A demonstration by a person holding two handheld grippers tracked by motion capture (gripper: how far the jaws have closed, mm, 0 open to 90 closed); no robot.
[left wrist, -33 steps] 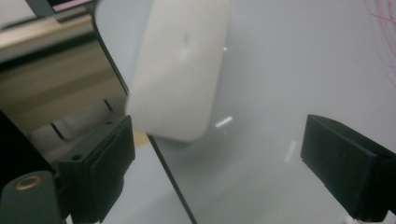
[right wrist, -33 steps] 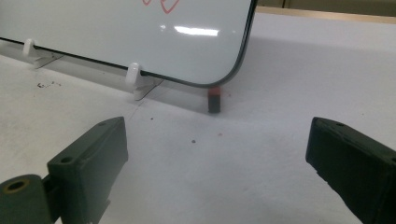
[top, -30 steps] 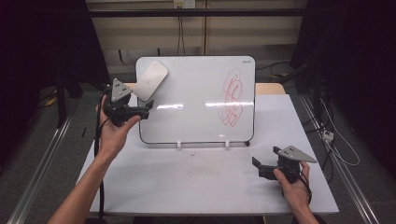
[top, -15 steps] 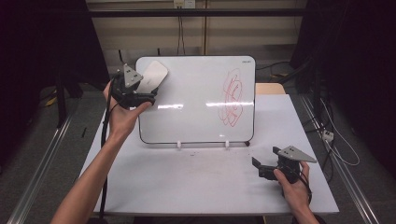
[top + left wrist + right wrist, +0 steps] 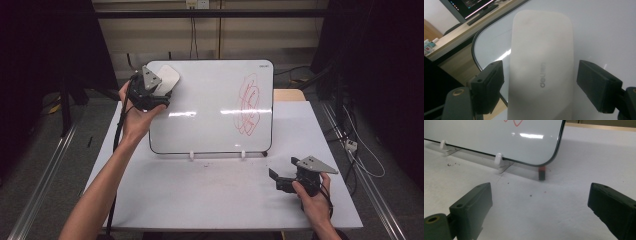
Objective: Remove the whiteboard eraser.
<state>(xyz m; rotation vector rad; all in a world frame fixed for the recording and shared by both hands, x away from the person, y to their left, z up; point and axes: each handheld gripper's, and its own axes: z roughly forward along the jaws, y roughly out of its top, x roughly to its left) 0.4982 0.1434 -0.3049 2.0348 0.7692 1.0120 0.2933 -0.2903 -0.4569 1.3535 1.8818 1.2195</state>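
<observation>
Since the earlier frames the left hand-held gripper [image 5: 159,90] has travelled from the left edge of the whiteboard [image 5: 210,110] up to its top-left corner, and its jaws have just been closing around the white eraser [image 5: 166,80] that sits there. In the left gripper view the eraser [image 5: 541,67] lies between the two black jaws, but a sliver of gap shows on each side, so the pads are not yet pressing on it. The right hand-held gripper [image 5: 280,179] rests on the surface [image 5: 200,195] near the front right corner, jaws spread wide with nothing between them.

Going from the biggest thing down: the whiteboard stands tilted on small white clips [image 5: 499,160], so a hard push from the left hand could slide or tip the whole board, since the right hand is not steadying it. The red scribble [image 5: 248,105] lies well apart on the far right side, so a long sweep is needed, and uneven pressure would likely leave streaks. The eraser is smooth and rounded; a shallow or off-centre pinch may let it twist or drop. A small dark marker cap [image 5: 541,173] stands by the board's lower corner and could be knocked away.
</observation>
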